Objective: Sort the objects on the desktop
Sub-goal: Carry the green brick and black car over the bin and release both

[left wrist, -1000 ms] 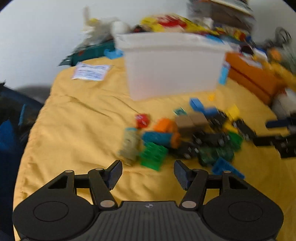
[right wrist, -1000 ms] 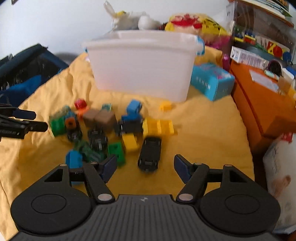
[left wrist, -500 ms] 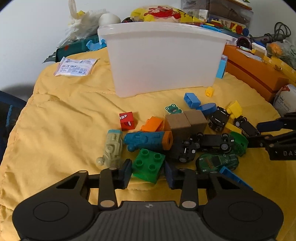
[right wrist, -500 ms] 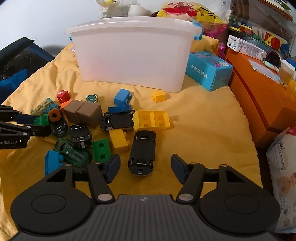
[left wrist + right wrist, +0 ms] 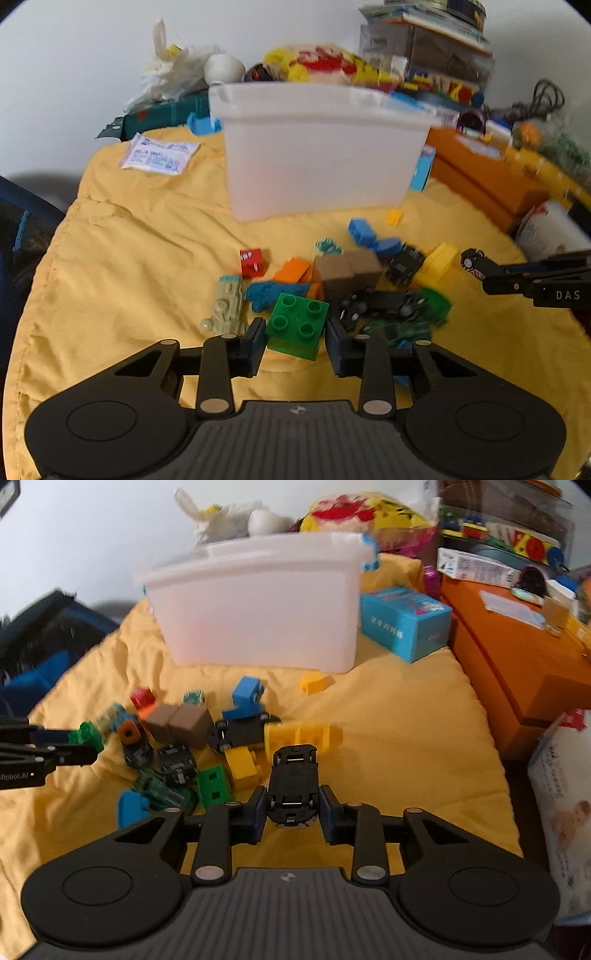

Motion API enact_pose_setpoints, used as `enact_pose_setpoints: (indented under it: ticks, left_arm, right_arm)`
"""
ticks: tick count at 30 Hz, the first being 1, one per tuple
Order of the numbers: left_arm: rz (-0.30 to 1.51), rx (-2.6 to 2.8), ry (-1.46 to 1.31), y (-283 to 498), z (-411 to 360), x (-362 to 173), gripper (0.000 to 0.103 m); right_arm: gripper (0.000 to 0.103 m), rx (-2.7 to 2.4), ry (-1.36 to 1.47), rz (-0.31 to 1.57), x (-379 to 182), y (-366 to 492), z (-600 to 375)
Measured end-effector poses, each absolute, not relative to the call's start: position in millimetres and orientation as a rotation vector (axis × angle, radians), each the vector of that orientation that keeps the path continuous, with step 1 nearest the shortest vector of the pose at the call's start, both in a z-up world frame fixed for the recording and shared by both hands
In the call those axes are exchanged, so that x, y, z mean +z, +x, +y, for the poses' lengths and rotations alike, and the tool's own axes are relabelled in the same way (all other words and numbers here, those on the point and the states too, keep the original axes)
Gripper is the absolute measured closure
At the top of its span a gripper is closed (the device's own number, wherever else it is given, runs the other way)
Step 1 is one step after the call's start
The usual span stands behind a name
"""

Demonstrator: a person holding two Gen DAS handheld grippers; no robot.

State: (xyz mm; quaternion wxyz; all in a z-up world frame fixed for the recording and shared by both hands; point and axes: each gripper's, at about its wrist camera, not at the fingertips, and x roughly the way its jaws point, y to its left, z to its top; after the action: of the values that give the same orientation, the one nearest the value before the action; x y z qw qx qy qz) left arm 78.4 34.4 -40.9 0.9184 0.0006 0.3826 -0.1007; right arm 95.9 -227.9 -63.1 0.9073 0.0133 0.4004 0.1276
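My left gripper (image 5: pixel 295 341) is shut on a green four-stud brick (image 5: pixel 297 325) and holds it just above the yellow cloth (image 5: pixel 140 258). My right gripper (image 5: pixel 292 812) is shut on an upside-down black toy car (image 5: pixel 293 779), lifted a little. A pile of loose bricks and toy cars (image 5: pixel 184 738) lies on the cloth between them. A white plastic bin (image 5: pixel 317 155) stands behind the pile; it also shows in the right wrist view (image 5: pixel 258 605). The right gripper shows at the right edge of the left wrist view (image 5: pixel 480 267).
An orange box (image 5: pixel 517 653) and a blue carton (image 5: pixel 406 620) stand right of the bin. A white packet (image 5: pixel 159 157) lies at the cloth's far left. Bags and toys crowd behind the bin. A dark blue bag (image 5: pixel 37 646) sits off the left edge.
Both grippers have closed, the left on the green brick and the right on the black car, and both have risen slightly with their objects.
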Motion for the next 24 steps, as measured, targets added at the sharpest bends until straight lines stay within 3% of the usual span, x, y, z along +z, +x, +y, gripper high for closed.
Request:
enact_pose_setpoints:
  ticks: [14,24]
  left_arm:
    - [0.672,-0.181,-0.023,148,38,77,0.065]
    - [0.721,-0.201,-0.029,233,26,117,0.065]
  right_arm:
    - [0.070,0.327,0.070,0.632,52,149,-227]
    - [0.070,0.369,0.052,0.719,105,252,-216]
